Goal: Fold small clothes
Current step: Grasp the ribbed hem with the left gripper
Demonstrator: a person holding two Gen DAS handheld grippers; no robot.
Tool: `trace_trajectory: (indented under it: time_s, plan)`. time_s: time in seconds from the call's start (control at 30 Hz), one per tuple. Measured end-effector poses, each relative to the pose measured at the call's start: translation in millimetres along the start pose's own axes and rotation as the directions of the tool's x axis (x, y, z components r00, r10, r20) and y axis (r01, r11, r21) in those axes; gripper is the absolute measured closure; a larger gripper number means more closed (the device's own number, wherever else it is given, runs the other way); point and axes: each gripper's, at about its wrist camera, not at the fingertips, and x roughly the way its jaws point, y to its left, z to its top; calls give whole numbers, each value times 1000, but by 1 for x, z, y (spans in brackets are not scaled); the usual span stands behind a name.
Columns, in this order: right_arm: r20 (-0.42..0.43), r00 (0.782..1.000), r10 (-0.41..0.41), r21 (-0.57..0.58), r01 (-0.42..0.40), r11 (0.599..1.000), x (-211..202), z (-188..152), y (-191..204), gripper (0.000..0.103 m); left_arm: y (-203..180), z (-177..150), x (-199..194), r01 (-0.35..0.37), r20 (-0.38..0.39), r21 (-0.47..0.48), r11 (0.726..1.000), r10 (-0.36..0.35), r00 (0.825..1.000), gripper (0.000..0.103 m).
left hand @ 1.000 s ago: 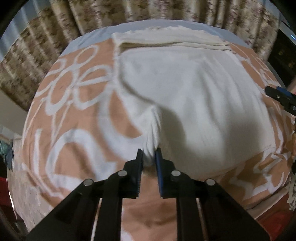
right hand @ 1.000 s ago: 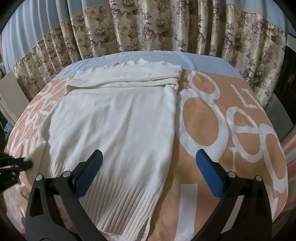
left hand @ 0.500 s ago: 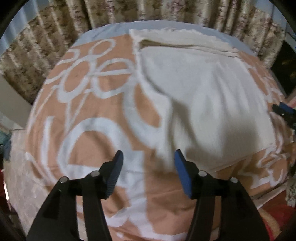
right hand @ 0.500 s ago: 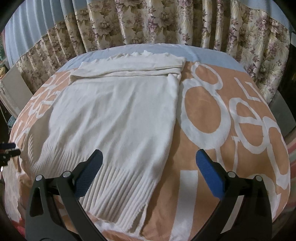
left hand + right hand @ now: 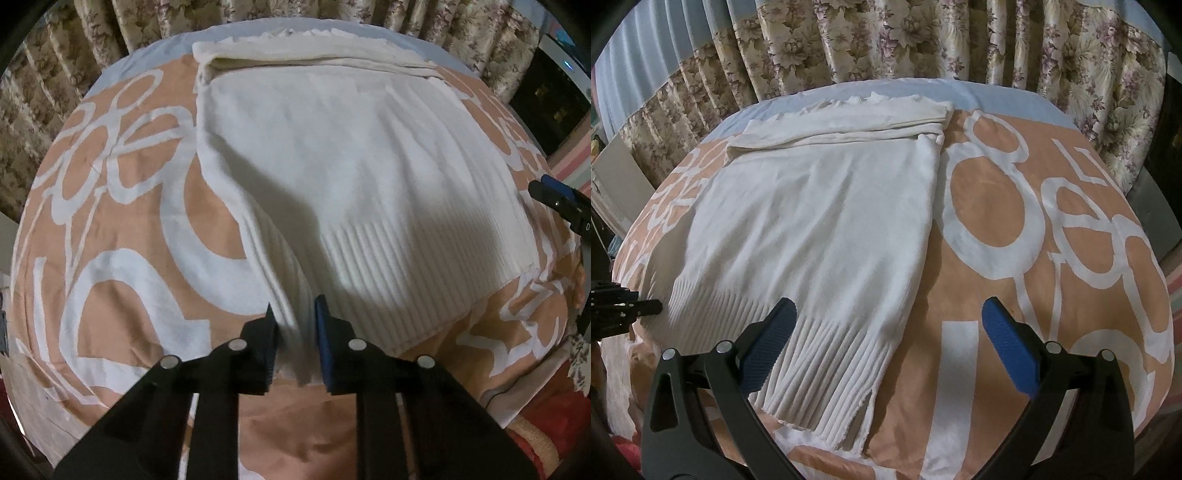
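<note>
1. Half a second ago the left gripper (image 5: pixel 295 325) stood wide apart beside the cloth; now its jaws have drawn narrow around the ribbed hem corner of the white sweater (image 5: pixel 354 177), with a bunched strip of knit pinched between them.
2. The right gripper (image 5: pixel 886 332) has barely shifted: it hangs over the other hem corner with its blue pads (image 5: pixel 1008 350) spread wide and nothing in them.
3. The sweater lies flat on the peach bedspread (image 5: pixel 1015 295) with its white ring pattern, hem toward both grippers, and the far end already turned over into a narrow band near the floral curtain (image 5: pixel 923 40).
4. The left grip sits right at the side edge, I'd say so that corner can be lifted cleanly and carried over.
5. The right one seems poised to take the matching corner, since a fold needs both ends raised together to keep the hem straight.
6. The loose knit could sag or slide out if only one side goes up.
</note>
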Motion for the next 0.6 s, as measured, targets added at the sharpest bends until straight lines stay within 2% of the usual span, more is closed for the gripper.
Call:
trace_trajectory:
  time_s: [0.3, 0.43, 0.53, 0.6]
  plan:
    - [-61, 998, 23, -61, -27, 998, -5, -11, 13, 5, -6, 0, 1, -53, 19, 47, 997, 53, 998, 84]
    - [-121, 992, 32, -81, -42, 996, -4, -24, 20, 8, -6, 1, 1, -63, 26, 59, 996, 62, 998, 84]
    - [-165, 985, 45, -89, -61, 994, -1, -32, 24, 15, -7, 1, 1, -62, 25, 57, 996, 61, 998, 84]
    - [-199, 979, 46, -96, -66, 993, 2, -37, 27, 26, -6, 0, 1, -60, 25, 57, 997, 59, 998, 84]
